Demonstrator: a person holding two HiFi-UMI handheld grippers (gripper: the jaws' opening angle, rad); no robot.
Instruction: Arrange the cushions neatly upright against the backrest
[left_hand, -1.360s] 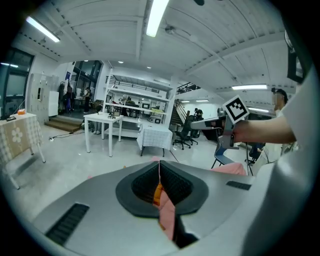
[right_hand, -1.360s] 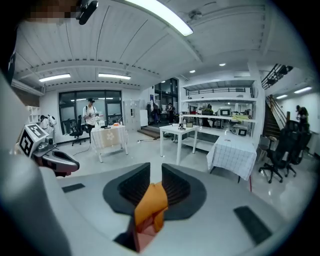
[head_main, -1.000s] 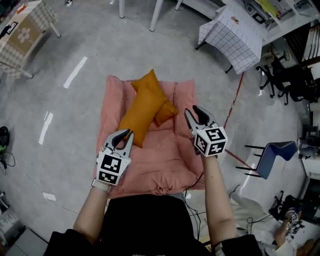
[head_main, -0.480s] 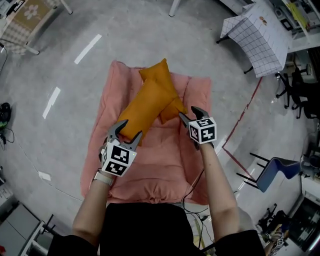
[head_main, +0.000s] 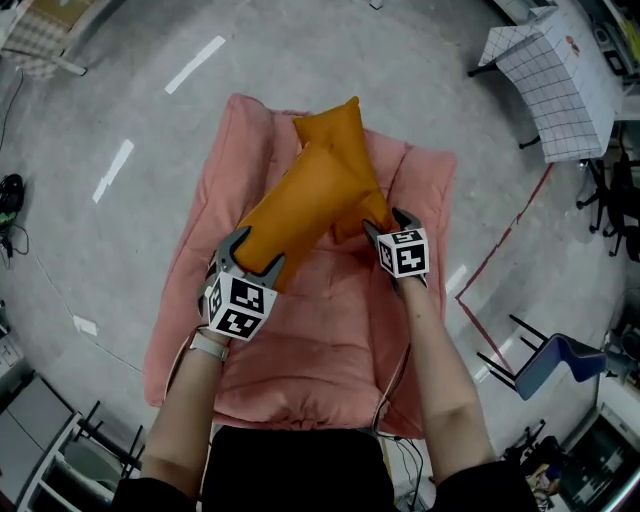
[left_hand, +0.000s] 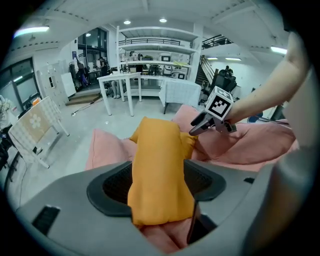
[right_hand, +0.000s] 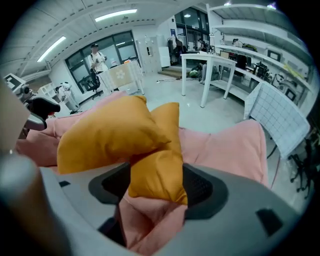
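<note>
On the grey floor (head_main: 120, 250) stands a pink sofa (head_main: 330, 340), and two orange cushions lie on it, crossed one over the other. Neither is upright.

The upper cushion (head_main: 305, 205) lies across the seat on a slant. Its near end points toward the left edge of the sofa, and its far end rests on the other cushion. The lower cushion (head_main: 335, 130) runs from the far edge of the sofa, where the backrest is, toward the right edge of the seat.

The left gripper (head_main: 252, 255) is at the near end of the upper cushion. Its jaws have just been opening and are released now. In the left gripper view this end of the cushion fills the gap between the two pads, but the jaws are not clenched on it.

The right gripper (head_main: 388, 225) is at the near end of the lower cushion. Its jaws also have just been opening and stand wide. In the right gripper view the corner of the lower cushion sits between them, with a fold of the pink cover just under it. The pads are beside the cushion and do not squeeze it.

Both grippers point steeply downward. A surface with a checked cloth (head_main: 560, 70) stands well apart, beyond the far right corner of the sofa.
</note>
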